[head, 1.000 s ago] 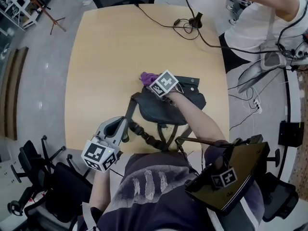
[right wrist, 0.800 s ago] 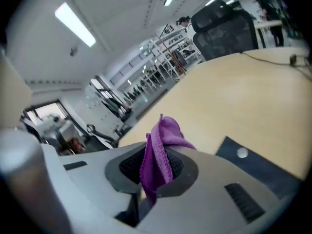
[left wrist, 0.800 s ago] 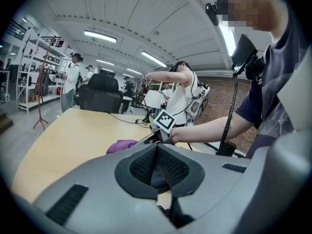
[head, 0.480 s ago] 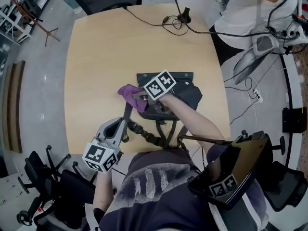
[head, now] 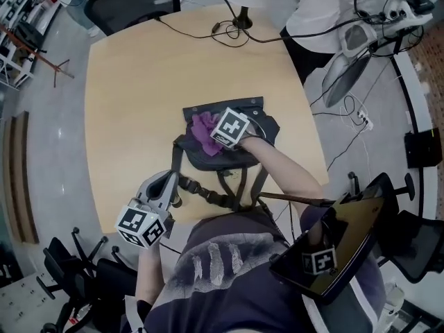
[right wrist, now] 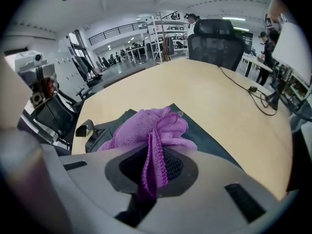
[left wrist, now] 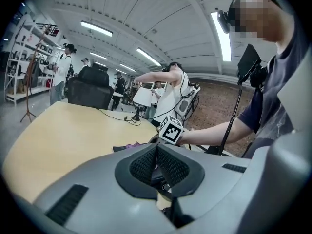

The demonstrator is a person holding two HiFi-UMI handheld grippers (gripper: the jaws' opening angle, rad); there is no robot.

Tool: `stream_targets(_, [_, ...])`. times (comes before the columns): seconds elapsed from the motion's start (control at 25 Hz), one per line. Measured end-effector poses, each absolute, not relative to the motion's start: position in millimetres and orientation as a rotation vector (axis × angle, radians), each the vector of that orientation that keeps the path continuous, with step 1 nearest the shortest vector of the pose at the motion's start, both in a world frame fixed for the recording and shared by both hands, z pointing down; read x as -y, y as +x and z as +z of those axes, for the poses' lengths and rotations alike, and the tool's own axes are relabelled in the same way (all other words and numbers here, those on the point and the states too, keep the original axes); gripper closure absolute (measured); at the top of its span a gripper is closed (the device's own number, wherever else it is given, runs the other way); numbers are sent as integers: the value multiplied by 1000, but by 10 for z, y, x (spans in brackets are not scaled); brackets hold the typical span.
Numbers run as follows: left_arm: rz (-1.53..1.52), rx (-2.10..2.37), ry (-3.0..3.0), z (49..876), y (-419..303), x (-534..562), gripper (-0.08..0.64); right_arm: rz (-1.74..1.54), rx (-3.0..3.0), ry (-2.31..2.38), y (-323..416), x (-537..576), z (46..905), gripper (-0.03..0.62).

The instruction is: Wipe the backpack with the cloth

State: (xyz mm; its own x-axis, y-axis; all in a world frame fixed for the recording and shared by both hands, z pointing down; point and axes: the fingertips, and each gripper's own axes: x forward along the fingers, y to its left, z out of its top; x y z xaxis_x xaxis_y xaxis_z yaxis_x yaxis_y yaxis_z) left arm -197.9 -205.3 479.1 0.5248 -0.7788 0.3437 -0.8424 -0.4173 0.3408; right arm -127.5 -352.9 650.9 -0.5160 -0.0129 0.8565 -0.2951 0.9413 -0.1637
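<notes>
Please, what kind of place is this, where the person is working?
Probably a large open workshop or lab, not a home. Metal shelves stand in the background, long ceiling lights run overhead, and an office chair stands at a big wooden table with cables lying on it.

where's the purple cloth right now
In the head view the purple cloth lies on the upper left part of the dark backpack at mid-table, clamped in the tongs of the right gripper.
</notes>
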Motion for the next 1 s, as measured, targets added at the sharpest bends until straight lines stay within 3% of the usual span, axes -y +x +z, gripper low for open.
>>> stream_targets(0.6, [252,1238,2378,4778,-1717,2170,549,316,1859,582,502,4296,6548,560])
stream_targets(1.0, [244,1260,2350,4825,-1829,2139,549,57,1731,794,1233,4514,5875,561])
